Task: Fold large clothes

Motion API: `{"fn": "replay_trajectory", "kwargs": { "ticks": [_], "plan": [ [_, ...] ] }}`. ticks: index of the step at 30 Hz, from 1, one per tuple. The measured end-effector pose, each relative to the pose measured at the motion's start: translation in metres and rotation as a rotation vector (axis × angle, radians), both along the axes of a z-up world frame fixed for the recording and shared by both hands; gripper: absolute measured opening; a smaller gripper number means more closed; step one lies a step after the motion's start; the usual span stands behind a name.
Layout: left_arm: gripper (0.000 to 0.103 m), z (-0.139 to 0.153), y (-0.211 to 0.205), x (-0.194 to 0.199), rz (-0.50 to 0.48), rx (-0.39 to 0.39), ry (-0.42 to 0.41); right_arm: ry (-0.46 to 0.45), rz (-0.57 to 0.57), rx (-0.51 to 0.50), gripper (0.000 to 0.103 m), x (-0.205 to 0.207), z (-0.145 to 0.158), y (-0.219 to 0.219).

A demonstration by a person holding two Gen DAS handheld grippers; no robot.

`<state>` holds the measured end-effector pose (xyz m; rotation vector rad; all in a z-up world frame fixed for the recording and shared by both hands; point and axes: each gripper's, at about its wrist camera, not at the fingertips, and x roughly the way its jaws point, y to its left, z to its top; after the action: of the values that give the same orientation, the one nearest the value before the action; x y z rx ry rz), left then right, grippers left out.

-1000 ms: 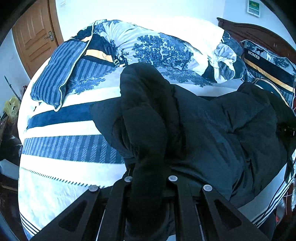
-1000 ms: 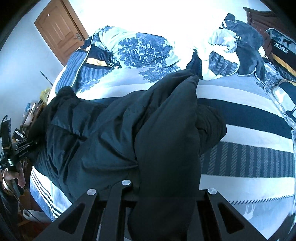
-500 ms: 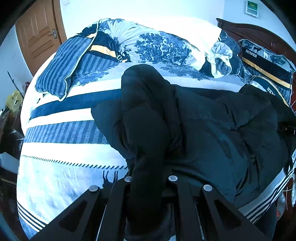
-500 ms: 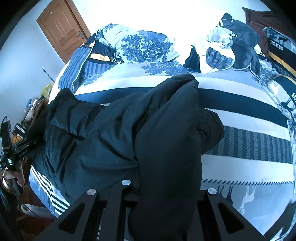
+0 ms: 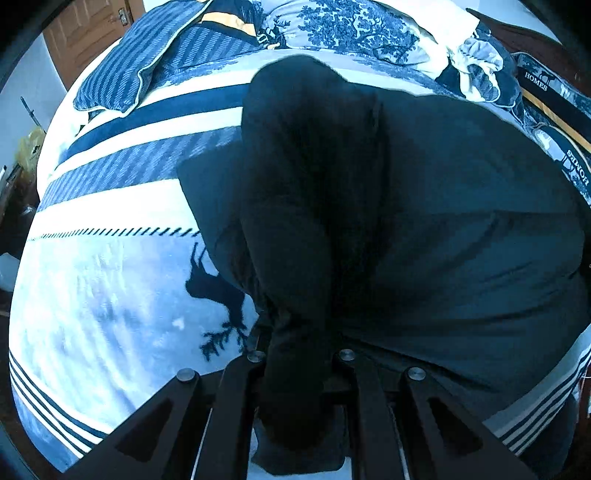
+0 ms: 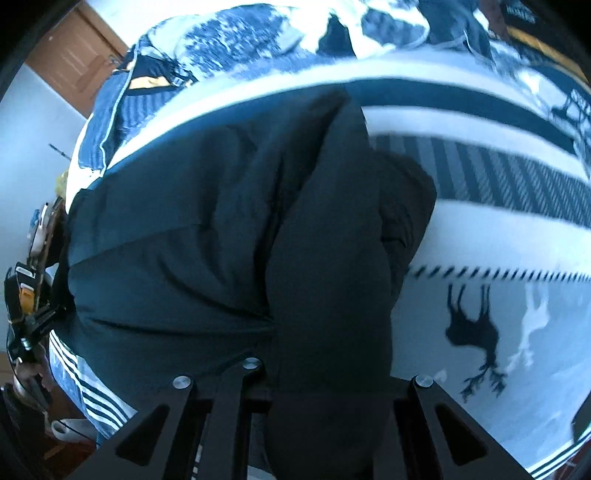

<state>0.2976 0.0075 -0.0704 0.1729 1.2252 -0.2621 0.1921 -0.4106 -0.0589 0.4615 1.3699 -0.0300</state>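
**Dark padded jacket being held at both edges over the bed**

Left wrist view: the left gripper point(image 5: 295, 373) is being kept closed on a thick bunched fold of the dark padded jacket point(image 5: 443, 221); the fold is being pinched between the two fingers and is hanging down past them; the remaining bulk of the garment is being supported by the striped bedspread point(image 5: 110, 295), spread toward the right of the frame; a grip on a gathered fold, rather than on a single layer, is judged to be suited to so bulky a garment. Crumpled bedding point(image 5: 351, 33) and a striped pillow point(image 5: 122, 74) are lying beyond the jacket, near the wooden door point(image 5: 85, 40).

Right wrist view: the right gripper point(image 6: 328, 376) is likewise being kept clamped on a padded section of the jacket point(image 6: 166, 240); the view is motion-blurred; the garment is being stretched leftward toward the left gripper point(image 6: 29, 332), seen at the frame's edge; the two-point hold is judged to be keeping the edge level for a fold.
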Motion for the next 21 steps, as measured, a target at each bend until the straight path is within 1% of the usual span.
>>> {"fn": "replay_trajectory", "kwargs": {
  "ticks": [3,9,12,13,15,18,20,21],
  "plan": [
    [0.01,-0.005,-0.004,0.001,-0.003,0.01,0.0,0.014,-0.01,0.003,0.016,0.001,-0.013,0.0],
    [0.013,-0.011,-0.006,0.001,0.018,-0.002,0.004,0.021,-0.027,0.008,0.019,-0.001,-0.026,0.002],
    [0.016,-0.01,-0.012,-0.001,0.016,0.023,-0.004,0.031,-0.032,0.0,0.023,0.0,-0.028,0.002],
    [0.019,-0.008,-0.015,-0.002,0.01,0.038,-0.01,0.035,-0.032,-0.002,0.025,-0.001,-0.029,0.004],
    [0.02,-0.005,-0.022,-0.005,0.004,0.06,-0.018,0.042,-0.03,-0.012,0.026,-0.001,-0.029,0.007],
    [0.022,0.0,-0.026,-0.007,0.007,0.064,-0.023,0.047,-0.021,-0.034,0.027,0.002,-0.024,0.011],
    [0.025,0.002,-0.027,-0.01,0.01,0.064,-0.028,0.052,-0.019,-0.041,0.028,0.004,-0.022,0.016],
    [0.026,0.004,-0.021,-0.012,0.011,0.065,-0.031,0.053,-0.02,-0.042,0.028,0.005,-0.02,0.017]
  ]
}}
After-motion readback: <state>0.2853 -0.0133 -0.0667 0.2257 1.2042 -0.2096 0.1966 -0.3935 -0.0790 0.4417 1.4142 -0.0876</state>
